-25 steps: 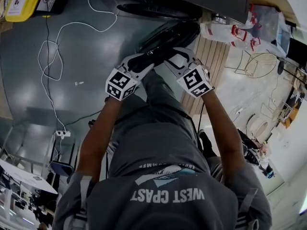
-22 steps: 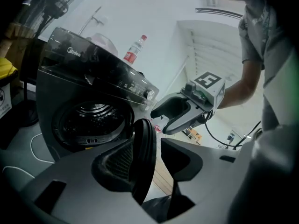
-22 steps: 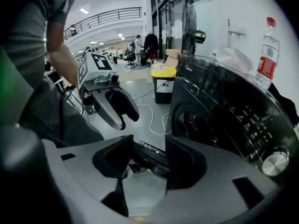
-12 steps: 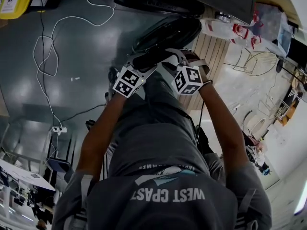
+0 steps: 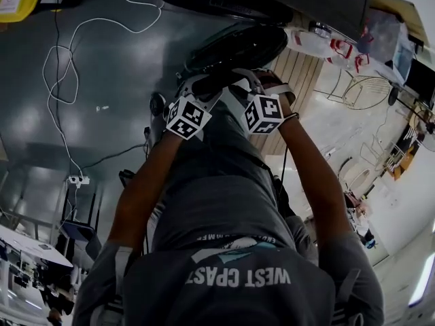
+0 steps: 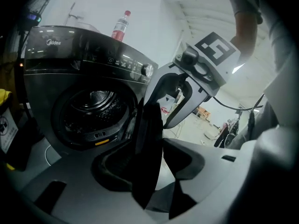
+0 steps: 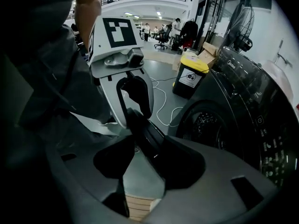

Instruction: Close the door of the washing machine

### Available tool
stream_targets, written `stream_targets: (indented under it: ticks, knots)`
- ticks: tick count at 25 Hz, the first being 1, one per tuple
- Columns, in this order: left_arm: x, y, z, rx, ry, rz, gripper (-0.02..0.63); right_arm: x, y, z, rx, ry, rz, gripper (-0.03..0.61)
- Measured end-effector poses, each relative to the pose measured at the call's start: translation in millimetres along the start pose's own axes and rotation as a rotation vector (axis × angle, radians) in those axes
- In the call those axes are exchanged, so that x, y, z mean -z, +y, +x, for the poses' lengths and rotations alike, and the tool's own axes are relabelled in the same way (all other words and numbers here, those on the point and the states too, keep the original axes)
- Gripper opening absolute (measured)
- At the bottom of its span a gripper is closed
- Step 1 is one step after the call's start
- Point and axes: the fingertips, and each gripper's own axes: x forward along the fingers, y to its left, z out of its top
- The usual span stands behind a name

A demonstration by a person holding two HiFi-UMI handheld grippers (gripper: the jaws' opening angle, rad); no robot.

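Two units on the door (image 5: pixel 238 46) rim: left gripper (image 5: pixel 204 85) and right gripper (image 5: pixel 246 81) straddle it, jaws wide, just been closing, not clamped; washing machine (image 6: pixel 56 55) ahead.

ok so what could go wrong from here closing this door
Both the left gripper and right gripper have the washing machine door edge between their jaws, which have just been closing. Swung shut like that, the jaws could get pinched against the rim of the drum opening. The right gripper view shows a gap beside the edge, so the door might slip free.
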Motion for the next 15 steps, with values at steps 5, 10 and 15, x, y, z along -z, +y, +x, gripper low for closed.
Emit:
stream_targets:
  ticks: [5, 10, 15]
  knots:
    - [-6, 19, -5, -0.042, -0.016, 0.007, 0.221, -10, -14, 4, 0.025, -0.015, 0.025, 0.209]
    - [-14, 43, -9, -0.089, -0.035, 0.018, 0.222, -20, -34, 9, 0.063, -0.033, 0.052, 0.199]
    - [-25, 67, -11, -0.136, -0.045, 0.036, 0.222, -29, -56, 14, 0.109, -0.048, 0.080, 0.190]
